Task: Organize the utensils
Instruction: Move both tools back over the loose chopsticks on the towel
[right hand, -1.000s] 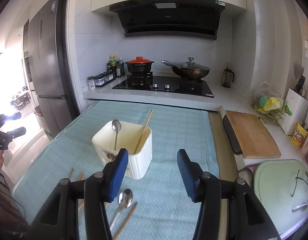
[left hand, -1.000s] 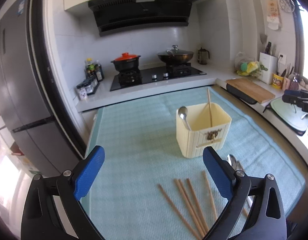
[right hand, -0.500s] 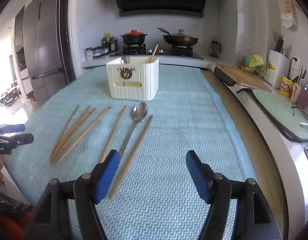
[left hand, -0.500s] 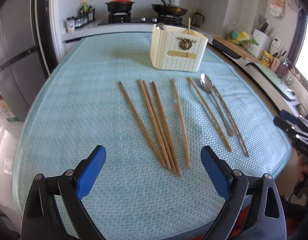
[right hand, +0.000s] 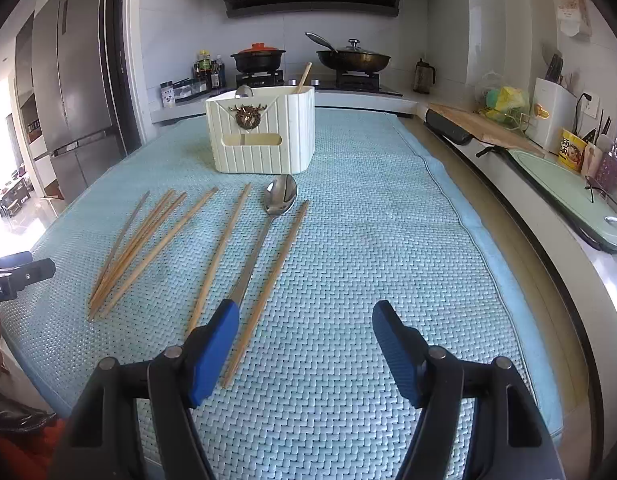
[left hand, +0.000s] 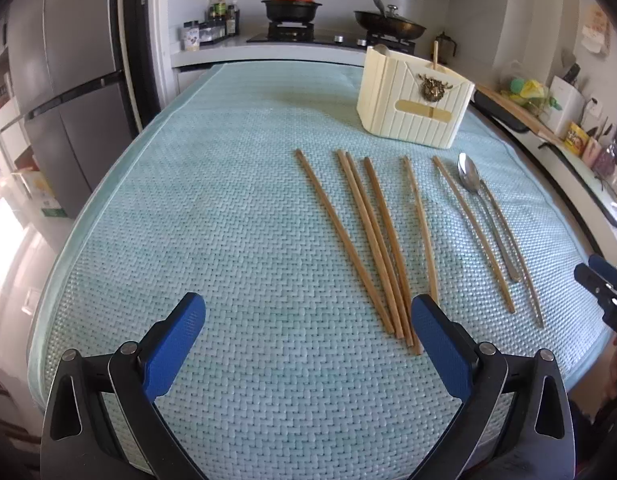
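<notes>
A cream utensil holder (left hand: 414,98) stands at the far side of the teal mat (left hand: 228,208); it also shows in the right wrist view (right hand: 262,134), with a spoon (right hand: 243,91) and a chopstick (right hand: 303,77) standing in it. Several wooden chopsticks (left hand: 368,236) and a metal spoon (left hand: 468,178) lie on the mat before it; they show in the right wrist view as chopsticks (right hand: 148,240) and spoon (right hand: 280,198). My left gripper (left hand: 308,344) is open and empty, low over the mat, left of the chopstick ends. My right gripper (right hand: 306,344) is open and empty, its left finger (right hand: 214,344) by the spoon handle.
A stove with a red-lidded pot (right hand: 257,56) and a wok (right hand: 352,58) stands behind the mat. A fridge (left hand: 60,80) is at the left. A cutting board (right hand: 480,126), knife block (right hand: 550,114) and sink area (right hand: 564,184) line the right counter.
Both grippers have dropped from above the holder and pulled back to the near edge of the mat, low over it. Both stay open. The utensils have not moved.
</notes>
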### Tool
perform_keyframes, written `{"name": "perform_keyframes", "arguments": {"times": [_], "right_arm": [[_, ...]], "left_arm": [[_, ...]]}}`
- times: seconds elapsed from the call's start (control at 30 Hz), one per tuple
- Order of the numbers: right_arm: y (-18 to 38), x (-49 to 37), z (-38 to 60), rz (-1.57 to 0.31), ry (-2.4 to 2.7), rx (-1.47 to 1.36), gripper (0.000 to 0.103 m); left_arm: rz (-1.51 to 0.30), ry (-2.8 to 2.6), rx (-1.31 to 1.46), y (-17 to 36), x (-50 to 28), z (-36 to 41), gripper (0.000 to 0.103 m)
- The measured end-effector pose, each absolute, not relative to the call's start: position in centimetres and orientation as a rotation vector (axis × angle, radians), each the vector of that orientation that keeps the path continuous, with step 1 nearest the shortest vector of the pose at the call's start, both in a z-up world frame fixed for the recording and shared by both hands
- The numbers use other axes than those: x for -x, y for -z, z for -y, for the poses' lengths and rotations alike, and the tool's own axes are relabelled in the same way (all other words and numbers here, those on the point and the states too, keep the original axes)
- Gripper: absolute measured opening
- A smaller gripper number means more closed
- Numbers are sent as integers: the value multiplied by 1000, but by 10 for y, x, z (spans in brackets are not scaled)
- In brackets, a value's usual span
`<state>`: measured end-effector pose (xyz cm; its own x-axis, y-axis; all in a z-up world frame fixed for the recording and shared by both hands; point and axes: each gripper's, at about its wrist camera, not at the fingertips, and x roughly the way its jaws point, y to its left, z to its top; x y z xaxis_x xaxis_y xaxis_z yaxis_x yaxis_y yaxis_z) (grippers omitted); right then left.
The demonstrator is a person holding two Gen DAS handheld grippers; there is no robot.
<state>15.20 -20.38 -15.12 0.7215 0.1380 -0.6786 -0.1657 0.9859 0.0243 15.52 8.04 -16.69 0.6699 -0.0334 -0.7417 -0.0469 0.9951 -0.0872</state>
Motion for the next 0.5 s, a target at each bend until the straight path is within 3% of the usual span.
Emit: {"name": "perform_keyframes", "arguments": {"times": [0.2,0.5], "right_arm": [[153,-166,207,-770,-159,-6,69],[162,-205,195,-824,-205,-47,52]], "left_arm": [[-854,-12,110,170,-170,-85,102],[-889,-28,140,175,-205,-95,102]]}}
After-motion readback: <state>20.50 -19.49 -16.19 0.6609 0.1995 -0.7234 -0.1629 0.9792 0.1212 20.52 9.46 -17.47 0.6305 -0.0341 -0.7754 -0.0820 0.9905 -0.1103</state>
